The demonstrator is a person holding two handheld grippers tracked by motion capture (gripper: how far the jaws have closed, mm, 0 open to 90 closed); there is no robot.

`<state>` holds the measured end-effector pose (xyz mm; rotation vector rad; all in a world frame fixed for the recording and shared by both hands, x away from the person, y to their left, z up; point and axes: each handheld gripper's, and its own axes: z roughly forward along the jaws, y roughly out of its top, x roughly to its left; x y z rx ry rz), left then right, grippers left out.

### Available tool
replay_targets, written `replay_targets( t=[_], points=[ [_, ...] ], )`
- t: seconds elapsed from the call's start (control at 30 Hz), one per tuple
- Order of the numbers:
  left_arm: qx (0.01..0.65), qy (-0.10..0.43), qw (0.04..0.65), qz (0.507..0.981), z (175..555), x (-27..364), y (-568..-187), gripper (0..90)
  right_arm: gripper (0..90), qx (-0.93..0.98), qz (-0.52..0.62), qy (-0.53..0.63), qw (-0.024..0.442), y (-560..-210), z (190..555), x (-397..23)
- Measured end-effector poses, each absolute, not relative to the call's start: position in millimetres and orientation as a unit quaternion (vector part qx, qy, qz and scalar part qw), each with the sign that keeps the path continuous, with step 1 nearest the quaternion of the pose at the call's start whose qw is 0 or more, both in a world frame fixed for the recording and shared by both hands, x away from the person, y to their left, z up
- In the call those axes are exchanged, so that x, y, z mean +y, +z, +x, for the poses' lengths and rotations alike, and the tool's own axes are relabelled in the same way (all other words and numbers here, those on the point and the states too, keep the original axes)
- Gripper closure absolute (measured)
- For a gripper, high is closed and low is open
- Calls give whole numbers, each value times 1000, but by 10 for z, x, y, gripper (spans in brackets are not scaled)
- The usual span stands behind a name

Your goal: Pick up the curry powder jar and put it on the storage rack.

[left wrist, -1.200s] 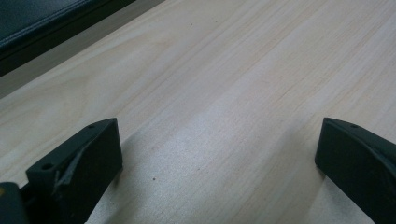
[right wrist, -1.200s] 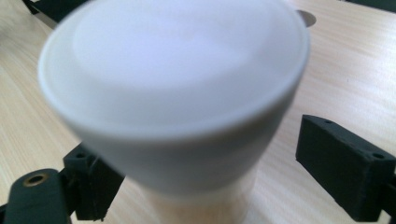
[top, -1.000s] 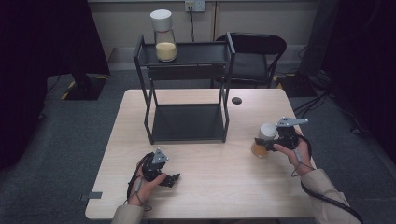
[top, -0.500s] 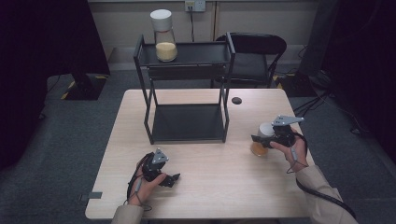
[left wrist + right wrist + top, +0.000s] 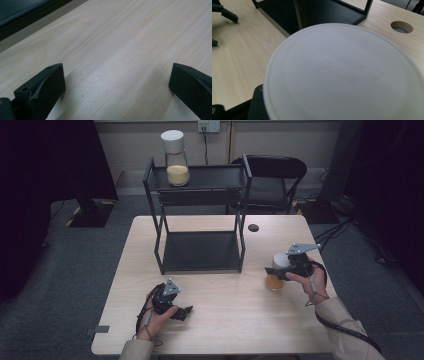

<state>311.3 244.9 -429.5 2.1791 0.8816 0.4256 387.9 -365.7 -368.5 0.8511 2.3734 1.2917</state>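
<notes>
A glass jar (image 5: 272, 282) with orange contents and a white lid (image 5: 344, 72) stands on the right part of the wooden table (image 5: 225, 330). My right gripper (image 5: 279, 270) is shut on the jar just under its lid, coming in from the right. One black finger (image 5: 257, 105) shows below the lid's rim. My left gripper (image 5: 184, 312) rests on the table near the front left. It is open, with bare wood between its jaws (image 5: 117, 82).
A black two-level rack (image 5: 200, 220) stands at the table's back centre. A second white-lidded jar (image 5: 176, 157) sits on its top shelf at the left. A round cable hole (image 5: 253, 227) lies right of the rack. A black chair (image 5: 272, 175) stands behind.
The right hand and the jar have edged slightly to the left. The left gripper has stayed in place.
</notes>
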Motion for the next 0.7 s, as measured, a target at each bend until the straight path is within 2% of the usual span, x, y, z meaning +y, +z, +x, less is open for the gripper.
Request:
replay_targets(
  t=[0.7],
  points=[
    [343,166,367,848,3113,2449,-4295,0,360,847,256,451,116,-3212,3929,-3174]
  ],
)
